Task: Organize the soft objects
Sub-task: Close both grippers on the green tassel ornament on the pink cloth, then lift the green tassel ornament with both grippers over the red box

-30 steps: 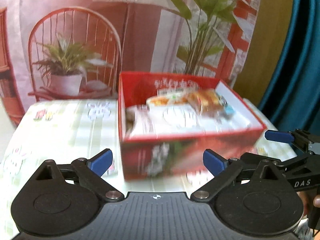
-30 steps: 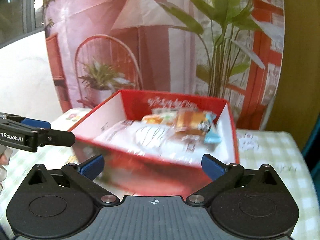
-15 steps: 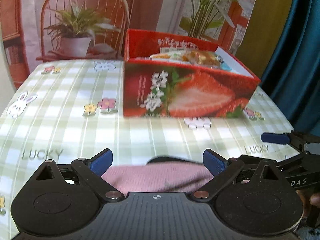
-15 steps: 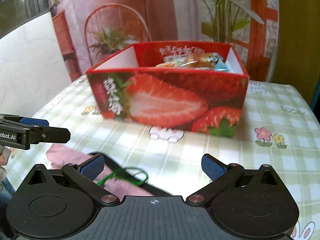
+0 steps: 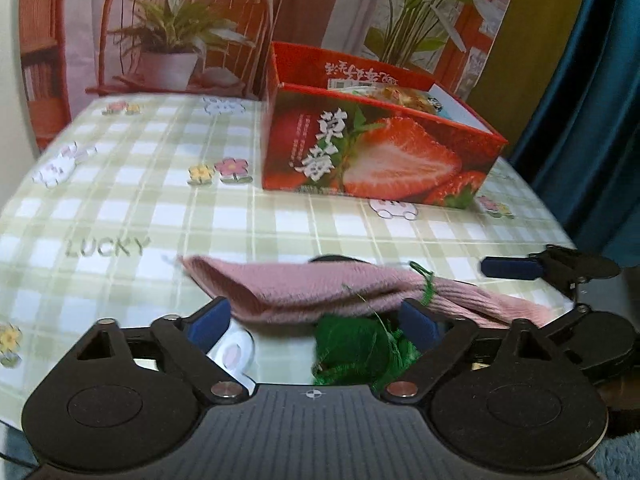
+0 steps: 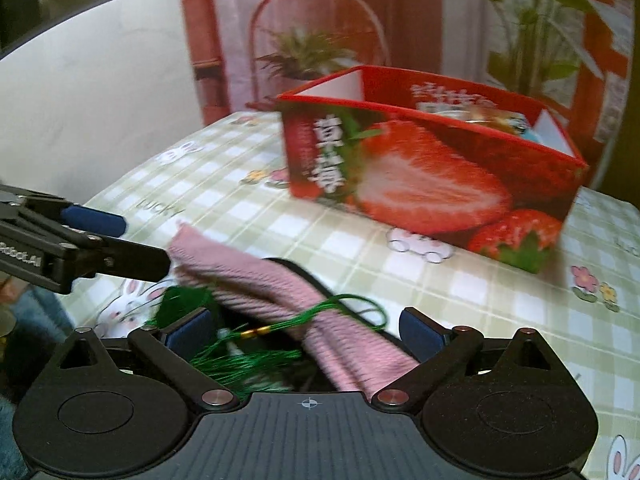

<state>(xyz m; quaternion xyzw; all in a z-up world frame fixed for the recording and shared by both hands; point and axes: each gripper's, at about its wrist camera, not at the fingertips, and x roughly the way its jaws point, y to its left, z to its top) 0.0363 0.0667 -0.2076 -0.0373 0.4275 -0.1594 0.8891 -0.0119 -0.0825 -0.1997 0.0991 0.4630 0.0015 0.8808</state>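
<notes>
A folded pink knitted cloth (image 5: 320, 288) is seen lying flat on the tabletop (image 5: 160, 208), which is covered in a green checked cloth printed with rabbits and flowers. A green tassel (image 5: 356, 348) with a looped green cord (image 6: 344, 308) is laid against the pink cloth, part of it under the cloth's near edge.

The left claw (image 5: 316, 322) is held low over the near edge of the pink cloth; its jaws are closing, with the cloth's fold and the tassel lying between the blue pads, which are not yet pressed on either. The right claw (image 6: 306, 330) is spread wide, the pink cloth and the cord being framed between its pads (image 6: 418, 334) without any visible pinch. In each view the other claw is visible at the frame's side, close to the cloth.

Farther back on the tabletop, well apart from the cloth, a red strawberry-printed box (image 5: 376, 152) is seen standing open, with wrapped packets (image 5: 404, 96) visible inside it. A printed backdrop (image 5: 180, 40) showing a chair and potted plants is hung behind.
</notes>
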